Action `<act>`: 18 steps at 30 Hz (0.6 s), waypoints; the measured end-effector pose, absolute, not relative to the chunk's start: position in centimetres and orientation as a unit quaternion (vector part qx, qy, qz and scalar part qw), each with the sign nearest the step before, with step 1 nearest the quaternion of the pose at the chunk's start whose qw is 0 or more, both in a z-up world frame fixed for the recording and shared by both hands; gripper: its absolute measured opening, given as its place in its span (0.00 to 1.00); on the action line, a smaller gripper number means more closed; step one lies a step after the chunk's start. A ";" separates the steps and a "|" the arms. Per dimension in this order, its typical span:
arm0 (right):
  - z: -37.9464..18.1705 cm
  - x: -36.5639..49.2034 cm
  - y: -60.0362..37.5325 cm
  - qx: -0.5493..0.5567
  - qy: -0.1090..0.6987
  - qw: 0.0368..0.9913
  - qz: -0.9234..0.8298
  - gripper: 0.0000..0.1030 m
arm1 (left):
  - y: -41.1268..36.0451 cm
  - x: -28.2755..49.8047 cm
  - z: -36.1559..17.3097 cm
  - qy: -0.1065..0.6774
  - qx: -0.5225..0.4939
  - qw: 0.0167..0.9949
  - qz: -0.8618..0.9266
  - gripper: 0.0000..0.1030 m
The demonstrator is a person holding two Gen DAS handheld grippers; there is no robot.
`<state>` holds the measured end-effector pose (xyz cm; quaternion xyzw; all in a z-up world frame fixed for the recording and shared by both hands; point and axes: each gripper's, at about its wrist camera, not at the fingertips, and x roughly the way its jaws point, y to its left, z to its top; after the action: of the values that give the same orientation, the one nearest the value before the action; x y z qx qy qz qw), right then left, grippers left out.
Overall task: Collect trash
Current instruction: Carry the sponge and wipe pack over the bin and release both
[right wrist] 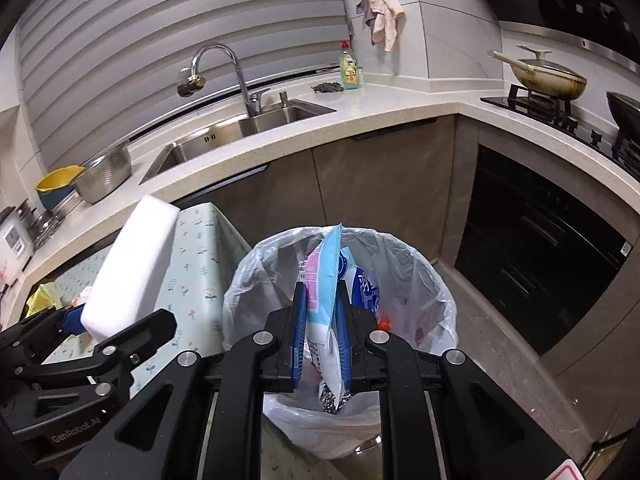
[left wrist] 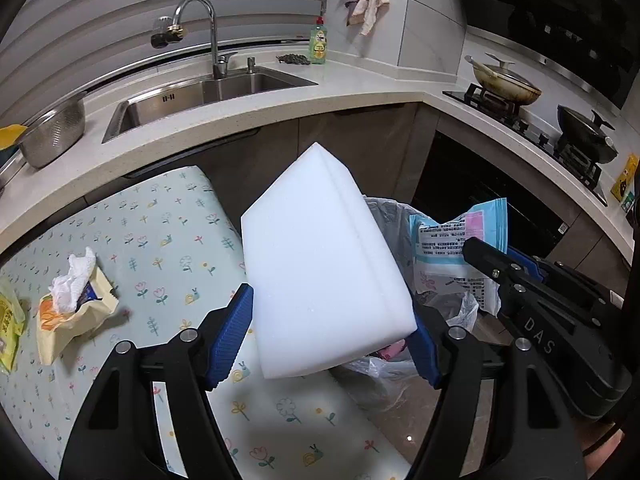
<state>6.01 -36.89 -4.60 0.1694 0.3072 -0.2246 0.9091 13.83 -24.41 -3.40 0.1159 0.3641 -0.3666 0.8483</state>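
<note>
My left gripper (left wrist: 334, 340) is shut on a thick white foam block (left wrist: 320, 260), held over the corner of the flower-print table (left wrist: 160, 248); the same white foam block (right wrist: 132, 268) shows at the left of the right wrist view. My right gripper (right wrist: 322, 338) is shut on a flat blue, pink and white printed packet (right wrist: 324, 292), held above the mouth of the bin lined with a clear bag (right wrist: 420, 280). In the left wrist view that packet (left wrist: 460, 240) hangs over the bin (left wrist: 388, 216) at the right. A yellow wrapper with a crumpled white tissue (left wrist: 76, 296) lies on the table.
A green-yellow packet (left wrist: 10, 328) lies at the table's left edge. Behind runs a white counter (right wrist: 360, 120) with a steel sink (right wrist: 240, 132), a colander (left wrist: 52, 136) and a soap bottle (right wrist: 350, 66). A black oven (right wrist: 540, 272) and a stove with pans (left wrist: 508, 84) stand to the right.
</note>
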 end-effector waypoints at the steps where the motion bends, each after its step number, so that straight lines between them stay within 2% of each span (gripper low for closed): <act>1: -4.8 6.0 -37.2 0.172 0.308 0.908 -0.226 0.13 | -24.9 13.8 -3.6 0.364 0.119 0.847 -0.369 0.66; 9: -5.8 6.1 -38.3 0.178 0.310 0.906 -0.229 0.16 | -26.8 14.6 -4.4 0.374 0.127 0.838 -0.377 0.70; 14: -5.6 5.8 -38.8 0.190 0.296 0.905 -0.238 0.41 | -26.5 15.9 -4.5 0.380 0.116 0.842 -0.366 0.80; 18: -5.4 5.9 -38.7 0.186 0.291 0.907 -0.240 0.46 | -26.0 16.3 -4.1 0.375 0.108 0.847 -0.362 0.85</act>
<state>5.91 -38.67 -5.35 0.1855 0.2915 -0.2398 0.9073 16.32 -26.02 -4.09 0.1082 0.3746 -0.3620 0.8467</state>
